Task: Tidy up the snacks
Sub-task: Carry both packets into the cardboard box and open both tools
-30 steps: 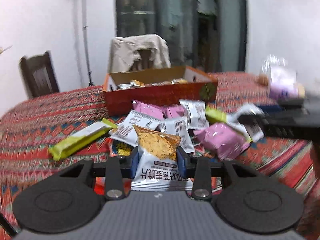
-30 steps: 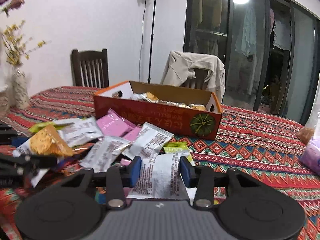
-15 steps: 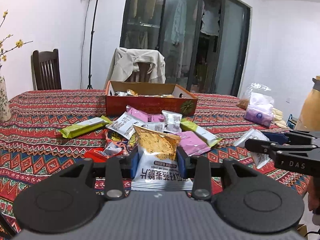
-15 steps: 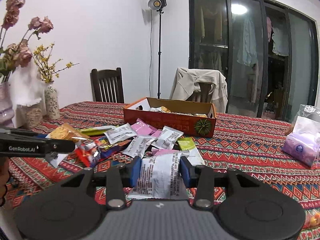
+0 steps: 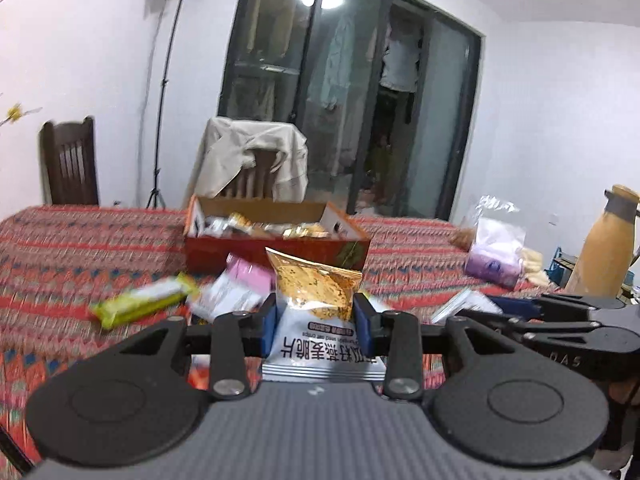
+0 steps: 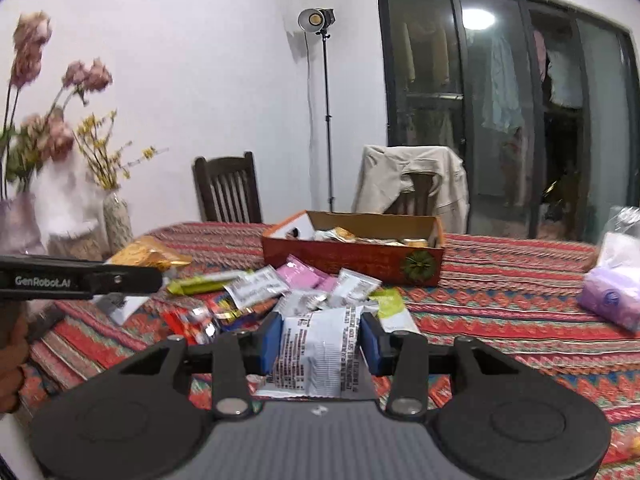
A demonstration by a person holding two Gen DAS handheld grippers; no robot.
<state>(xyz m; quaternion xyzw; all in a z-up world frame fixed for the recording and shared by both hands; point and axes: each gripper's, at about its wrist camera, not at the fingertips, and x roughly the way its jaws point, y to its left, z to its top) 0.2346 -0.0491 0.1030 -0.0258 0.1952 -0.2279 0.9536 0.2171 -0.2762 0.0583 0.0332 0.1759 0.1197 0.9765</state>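
A: What step was in hand?

B: Transfer. Each gripper had a packet clamped and raised clear of the pile. The left gripper (image 5: pixel 315 324) was part closed, its blue pads pressed against both sides of the oat-crisp packet (image 5: pixel 316 312). The right gripper (image 6: pixel 321 338) stood the same way, closed on the white packet (image 6: pixel 320 354).

A: Where was the destination?

B: Judging by the task, the box (image 6: pixel 352 258). It sat open-topped toward the far side of the table (image 6: pixel 500 296), past the pile (image 6: pixel 280 296), and already held several wrappers.

A: What did the next move call for?

B: In my judgement: carry each packet forward over the pile, clear the near wall of the box, then open the jaws above the interior. One gripper should go at a time, since both would converge on the same box.

A: Materials?

B: The oat-crisp packet was glossy film, flat and pillow-shaped, with a crimped serrated top edge, orange above and white below. The white packet was matte film printed with fine text, crimped at its end. Both were light and likely to slip or flex. The box was rigid red-orange cardboard, rectangular, with raw brown inner walls. The table carried a woven cloth with a red zigzag pattern. A green bar (image 5: pixel 140 298) lay long and flat at the left of the pile.
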